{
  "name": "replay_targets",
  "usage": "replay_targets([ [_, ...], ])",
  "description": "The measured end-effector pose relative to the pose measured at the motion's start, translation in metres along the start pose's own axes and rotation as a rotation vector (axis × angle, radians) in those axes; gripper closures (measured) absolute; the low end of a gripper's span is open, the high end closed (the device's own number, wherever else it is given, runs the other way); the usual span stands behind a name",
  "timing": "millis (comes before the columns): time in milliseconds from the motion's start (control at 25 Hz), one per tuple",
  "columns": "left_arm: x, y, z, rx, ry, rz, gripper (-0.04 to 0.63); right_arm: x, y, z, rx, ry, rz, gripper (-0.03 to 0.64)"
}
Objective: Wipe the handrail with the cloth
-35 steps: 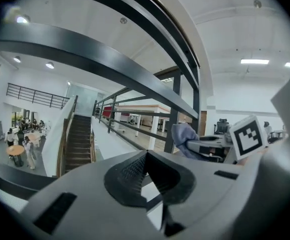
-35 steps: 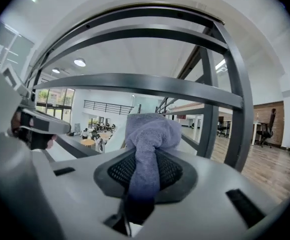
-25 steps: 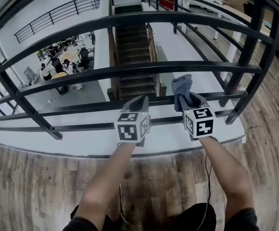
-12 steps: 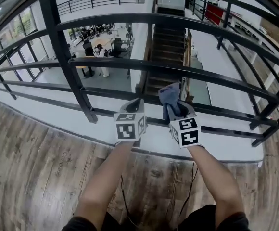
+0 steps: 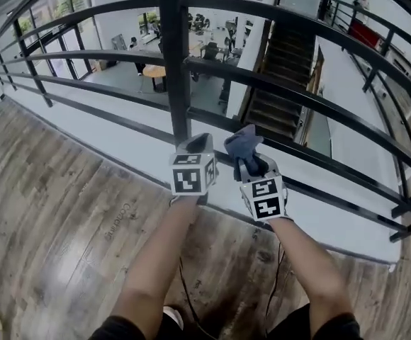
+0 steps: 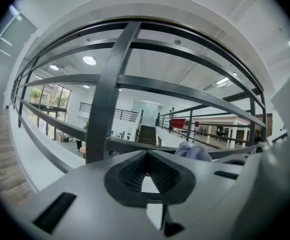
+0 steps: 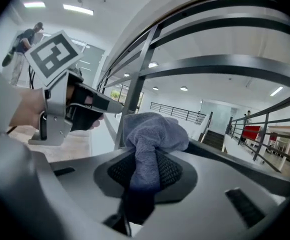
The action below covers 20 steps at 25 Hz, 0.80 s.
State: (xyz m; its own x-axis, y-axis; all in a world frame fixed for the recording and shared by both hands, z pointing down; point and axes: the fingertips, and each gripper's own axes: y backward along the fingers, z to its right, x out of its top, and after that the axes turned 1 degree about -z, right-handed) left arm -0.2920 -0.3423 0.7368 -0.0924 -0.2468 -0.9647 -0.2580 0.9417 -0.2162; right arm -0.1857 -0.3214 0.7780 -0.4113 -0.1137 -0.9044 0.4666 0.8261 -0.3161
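A black metal handrail (image 5: 297, 20) with several horizontal bars runs across the head view. Its upright post (image 5: 175, 62) stands just beyond my left gripper (image 5: 195, 146). That gripper is shut with nothing between its pads, and in its own view (image 6: 147, 154) it points at the post (image 6: 107, 104). My right gripper (image 5: 246, 154) is shut on a blue-grey cloth (image 5: 242, 142), close beside the left one and in front of a lower bar. The bunched cloth (image 7: 152, 131) sticks out past the right gripper's jaws (image 7: 146, 156). The cloth's tip (image 6: 194, 152) shows in the left gripper view.
Wooden floor (image 5: 49, 211) lies on my side of the railing. Beyond it is a drop to a lower floor with desks (image 5: 205, 44) and a staircase (image 5: 280, 83). A cable (image 5: 273, 282) hangs below the right arm. A person (image 7: 22, 44) stands far off in the right gripper view.
The view has swung left along the railing, so the post that was off to the left now stands right ahead. Both grippers have drawn closer together. The cloth stays held.
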Motion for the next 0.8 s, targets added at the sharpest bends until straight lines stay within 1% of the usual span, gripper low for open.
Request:
replay_targets([
  [80,-0.005,0.01,-0.037,0.023,0.023,0.0,0.597,0.003,-0.028,-0.034,0.026,-0.012,-0.021,0.525],
  [160,-0.012,0.014,-0.068,0.037,0.016,0.001,0.597,0.008,-0.052,-0.055,0.033,-0.039,-0.04,0.525],
  [360,-0.033,0.025,-0.122,0.059,0.017,-0.038,0.597,0.006,-0.107,-0.083,0.02,-0.108,-0.117,0.525],
  [440,-0.041,0.028,-0.136,0.068,-0.006,-0.053,0.597,0.001,-0.127,-0.091,0.006,-0.115,-0.153,0.525],
  [560,-0.046,0.032,-0.148,0.086,-0.085,-0.049,0.597,-0.009,-0.149,-0.1,-0.015,-0.135,-0.184,0.525],
  [600,-0.047,0.032,-0.154,0.093,-0.099,-0.046,0.597,-0.013,-0.156,-0.102,-0.022,-0.138,-0.193,0.525],
  [720,-0.055,0.034,-0.169,0.102,-0.089,-0.054,0.597,-0.019,-0.177,-0.104,-0.053,-0.14,-0.212,0.525],
  [800,-0.062,0.033,-0.176,0.102,-0.085,-0.066,0.597,-0.025,-0.191,-0.1,-0.078,-0.161,-0.232,0.525],
])
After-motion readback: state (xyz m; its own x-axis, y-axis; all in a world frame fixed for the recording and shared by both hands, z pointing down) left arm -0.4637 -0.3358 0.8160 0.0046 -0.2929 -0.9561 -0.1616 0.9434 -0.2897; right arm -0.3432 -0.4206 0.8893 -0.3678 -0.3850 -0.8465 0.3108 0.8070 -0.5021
